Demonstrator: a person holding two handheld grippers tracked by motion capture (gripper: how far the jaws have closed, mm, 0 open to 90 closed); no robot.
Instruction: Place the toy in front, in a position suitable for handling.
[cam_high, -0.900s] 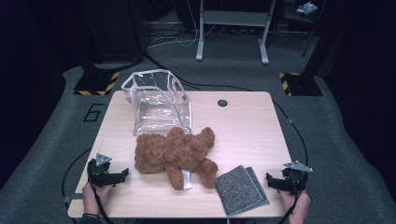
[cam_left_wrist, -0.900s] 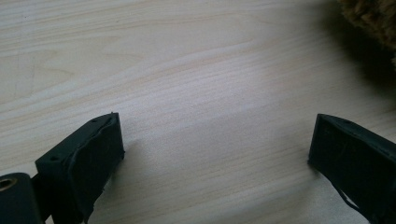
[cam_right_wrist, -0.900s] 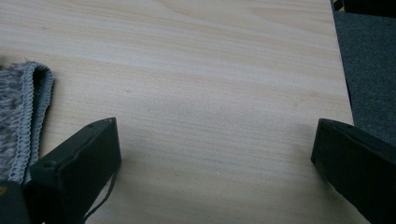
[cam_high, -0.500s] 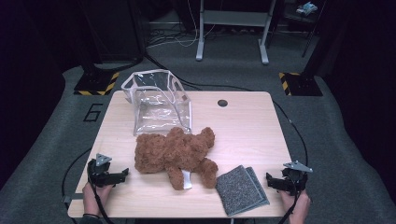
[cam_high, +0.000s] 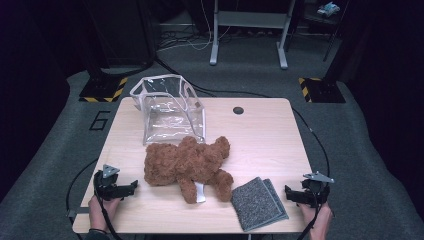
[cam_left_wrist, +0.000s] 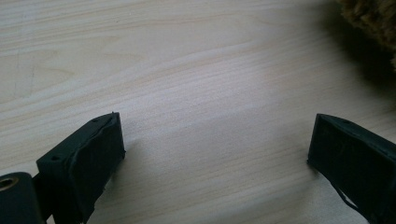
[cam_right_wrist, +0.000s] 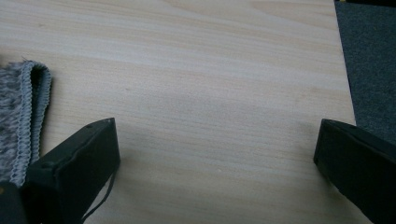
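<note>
A: While both hands rest at the near edge, how does the left gripper (cam_high: 131, 187) stand?
B: Jaws wide apart, holding nothing, over bare table (cam_high: 270, 135).
A: Centre?
B: Brown teddy bear (cam_high: 187, 162) on its side, just near of the clear bag (cam_high: 169, 111); grey cloth (cam_high: 258, 202) near right.
A: Right gripper (cam_high: 289, 194)?
B: Fully spread, empty, just right of the cloth.

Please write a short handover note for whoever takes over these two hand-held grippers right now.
Left hand-held gripper: open, empty, low at the table's near left edge.
Right hand-held gripper: open, empty, at the near right edge.
Things: brown teddy bear lies mid-table; clear plastic bag stands open behind it, touching it or nearly so; folded grey cloth lies beside the right gripper.
Done: nothing gripped yet.
Left: probably all the handling, perhaps bagging the bear.
</note>
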